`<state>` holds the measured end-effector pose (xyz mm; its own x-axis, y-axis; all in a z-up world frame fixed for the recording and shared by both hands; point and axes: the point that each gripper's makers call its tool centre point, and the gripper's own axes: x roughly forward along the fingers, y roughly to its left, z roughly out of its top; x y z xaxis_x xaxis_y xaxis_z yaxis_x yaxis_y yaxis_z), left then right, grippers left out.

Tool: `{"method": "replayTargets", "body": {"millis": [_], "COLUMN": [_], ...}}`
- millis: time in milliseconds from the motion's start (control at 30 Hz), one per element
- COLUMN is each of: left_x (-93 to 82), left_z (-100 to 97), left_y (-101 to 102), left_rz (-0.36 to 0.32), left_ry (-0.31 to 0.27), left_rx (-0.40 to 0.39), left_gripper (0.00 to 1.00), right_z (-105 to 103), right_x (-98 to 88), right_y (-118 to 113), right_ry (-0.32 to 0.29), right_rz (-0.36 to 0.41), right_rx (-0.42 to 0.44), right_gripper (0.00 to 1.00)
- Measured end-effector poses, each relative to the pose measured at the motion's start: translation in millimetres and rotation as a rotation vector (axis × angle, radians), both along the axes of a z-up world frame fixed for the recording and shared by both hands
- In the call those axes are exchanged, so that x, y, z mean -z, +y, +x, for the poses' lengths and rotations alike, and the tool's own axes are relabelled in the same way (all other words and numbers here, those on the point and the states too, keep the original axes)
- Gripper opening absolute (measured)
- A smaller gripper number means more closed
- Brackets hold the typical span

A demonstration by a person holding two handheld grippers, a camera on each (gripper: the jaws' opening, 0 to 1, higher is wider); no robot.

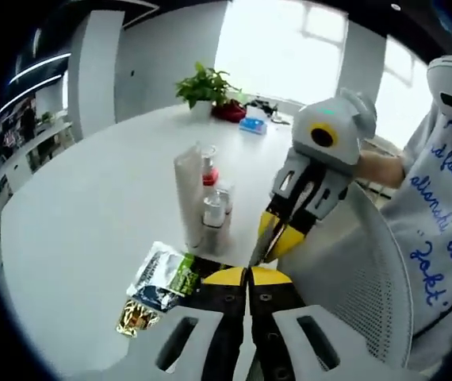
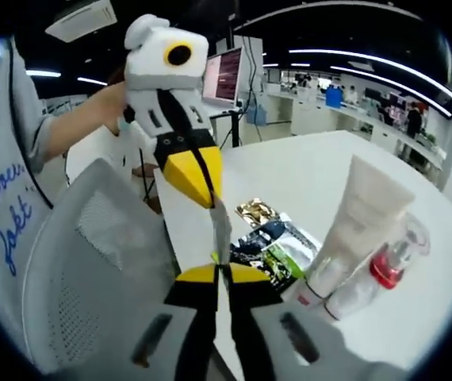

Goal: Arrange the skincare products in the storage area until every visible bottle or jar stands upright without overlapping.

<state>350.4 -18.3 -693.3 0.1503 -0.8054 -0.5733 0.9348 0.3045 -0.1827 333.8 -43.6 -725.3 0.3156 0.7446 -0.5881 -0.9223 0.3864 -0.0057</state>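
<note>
Room: open office with long ceiling strip lights, a bright window behind the table, and a lit monitor (image 2: 224, 75) on a stand.
Surface: white table (image 1: 91, 222) with a rounded edge; a mesh-backed grey chair (image 2: 91, 262) stands against its near edge.
Far edge of table: green potted plant (image 1: 204, 86), a red item and a small blue box (image 1: 253, 125) beside it, near the window.
Skincare group: clustered near the middle of the near edge. A tall white tube (image 1: 188, 194) stands on its cap. Just beside it stand a clear bottle with a red collar (image 1: 209, 176) and a small clear bottle with a silver cap (image 1: 212, 214). In the right gripper view the tube (image 2: 351, 230) appears tilted, though that may come from the lens, and the red-collared bottle (image 2: 391, 266) is next to it.
Sachets: flat foil packets (image 1: 162, 278) lie overlapping on the table, between the bottles and the near edge; one is green and black, one gold (image 2: 256, 211).
Left gripper (image 1: 247, 276): yellow-tipped jaws pressed together, gripping nothing, hovering above the near edge beside the sachets.
Right gripper (image 2: 220, 274): yellow tips likewise touching, holding nothing, pointed at the sachets.
Person: grey top with blue handwriting (image 1: 448, 214), standing behind the chair, one hand on each tool.
</note>
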Motion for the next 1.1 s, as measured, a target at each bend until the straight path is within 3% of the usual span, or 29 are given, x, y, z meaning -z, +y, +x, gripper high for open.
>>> {"method": "replayTargets", "body": {"millis": [200,567,1100], "left_x": [12.3,33.1,71.5], "left_z": [0.3,3.5,8.8], "left_y": [10,31,78], "left_rz": [0.065,0.125,0.250], "left_ry": [0.003,0.065,0.219], "left_rx": [0.003,-0.009,-0.034], "left_gripper": [0.00,0.00,0.00], "right_z": [2,4,7], "right_x": [-0.3,-6.0,-15.6], "right_y": [-3,-13,-50], "right_ry": [-0.007,-0.028,-0.049], "right_rz": [-0.008,-0.021,-0.033], "right_rx": [0.012,0.041,0.152], "right_gripper": [0.08,0.10,0.11]}}
